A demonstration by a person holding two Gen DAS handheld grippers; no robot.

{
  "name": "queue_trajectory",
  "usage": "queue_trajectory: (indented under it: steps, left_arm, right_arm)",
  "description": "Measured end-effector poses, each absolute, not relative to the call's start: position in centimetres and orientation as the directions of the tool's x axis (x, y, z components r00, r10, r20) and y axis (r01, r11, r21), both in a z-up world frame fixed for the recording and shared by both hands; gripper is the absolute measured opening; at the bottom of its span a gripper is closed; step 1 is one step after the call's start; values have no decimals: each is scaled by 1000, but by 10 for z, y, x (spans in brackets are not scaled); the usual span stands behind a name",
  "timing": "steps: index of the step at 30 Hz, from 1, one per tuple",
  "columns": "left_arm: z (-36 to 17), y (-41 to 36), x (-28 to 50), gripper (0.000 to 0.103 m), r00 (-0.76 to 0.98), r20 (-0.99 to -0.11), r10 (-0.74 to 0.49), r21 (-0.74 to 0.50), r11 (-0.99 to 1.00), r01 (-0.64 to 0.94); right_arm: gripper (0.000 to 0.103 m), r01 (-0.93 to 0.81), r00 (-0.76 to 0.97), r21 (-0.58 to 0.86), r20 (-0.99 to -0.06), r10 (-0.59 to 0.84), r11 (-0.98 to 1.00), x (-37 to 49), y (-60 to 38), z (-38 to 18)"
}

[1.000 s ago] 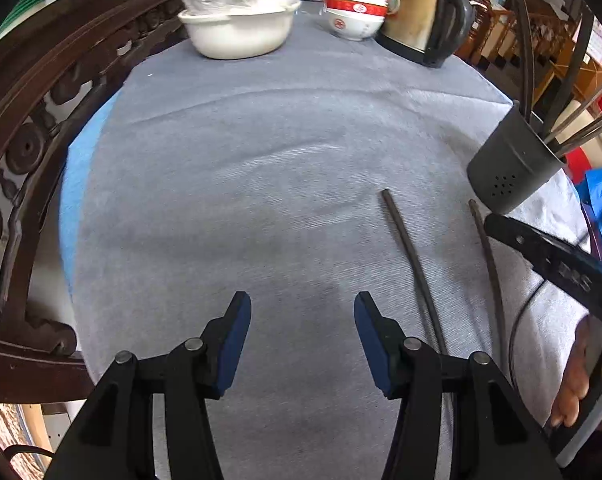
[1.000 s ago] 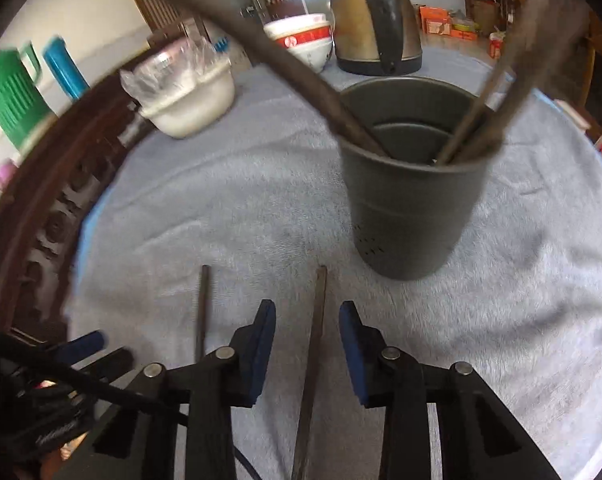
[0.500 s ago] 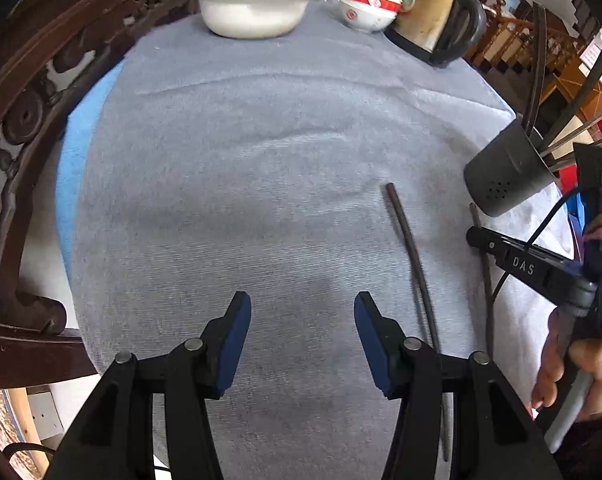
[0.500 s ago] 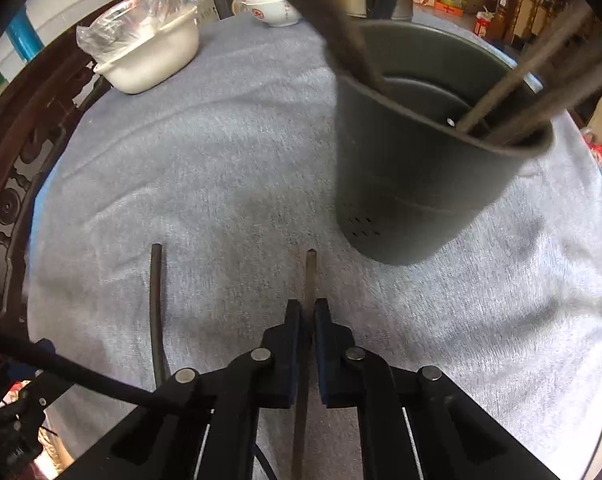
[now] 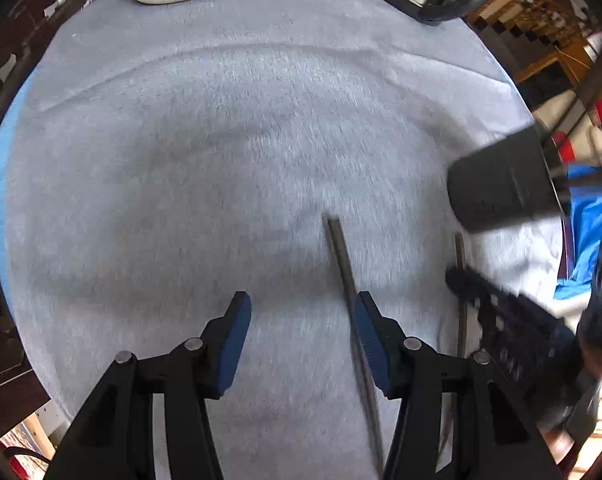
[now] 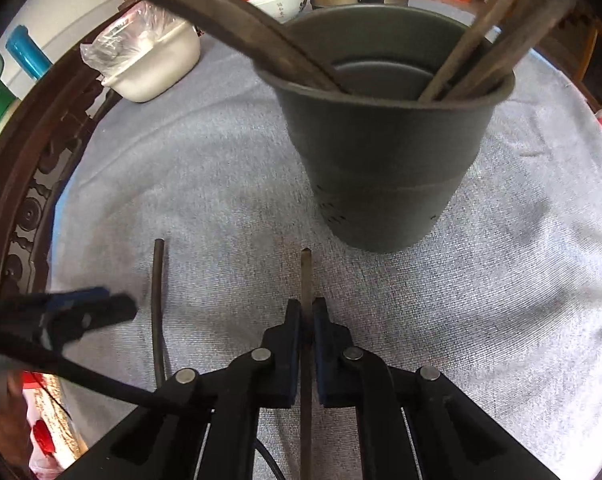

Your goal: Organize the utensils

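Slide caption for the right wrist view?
Right gripper shut on a chopstick lying on the cloth before the holder.

two thin dark chopsticks lie flat and roughly parallel on the grey cloth, well apart from each other. the right chopstick points its tip toward the base of the holder, just short of it. the left chopstick lies farther off. the dark grey utensil holder stands upright, with several long dark utensils leaning inside against its rim.
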State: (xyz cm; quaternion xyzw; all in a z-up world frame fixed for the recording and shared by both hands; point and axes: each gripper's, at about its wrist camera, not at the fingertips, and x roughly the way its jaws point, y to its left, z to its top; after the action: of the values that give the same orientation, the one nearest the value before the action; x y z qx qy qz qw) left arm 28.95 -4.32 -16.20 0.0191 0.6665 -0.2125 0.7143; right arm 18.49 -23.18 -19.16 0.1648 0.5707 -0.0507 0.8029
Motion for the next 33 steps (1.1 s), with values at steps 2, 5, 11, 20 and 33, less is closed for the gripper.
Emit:
queue_trajectory:
  steps: [2,5,11,20,33]
  left_arm:
    - [-164,-48,299,55,-6,-960,-281,-269,911,313]
    - [-170,-54,309,55,-52,-959,-279,-283,918,279]
    - [-177,-66,323,55,-81,-962,-261,-273,933,234]
    - [-175,-88,318,50,5,-983,-184,-174,940,294]
    - [-169,-93,287,10,109,-974,-199,-148,920,363]
  right_arm:
    - [8,272,343,222,-931,121,936,183,-235,-192]
    - [8,273,342,237,-930,136,932,181,-239,-192]
    - [8,271,335,237,-932,140,933,184,-241,-193]
    - [8,271,330,234,-934,138,934,191,-237,-196]
    - [8,272,334,234,-933,136,933,189,-236,-197]
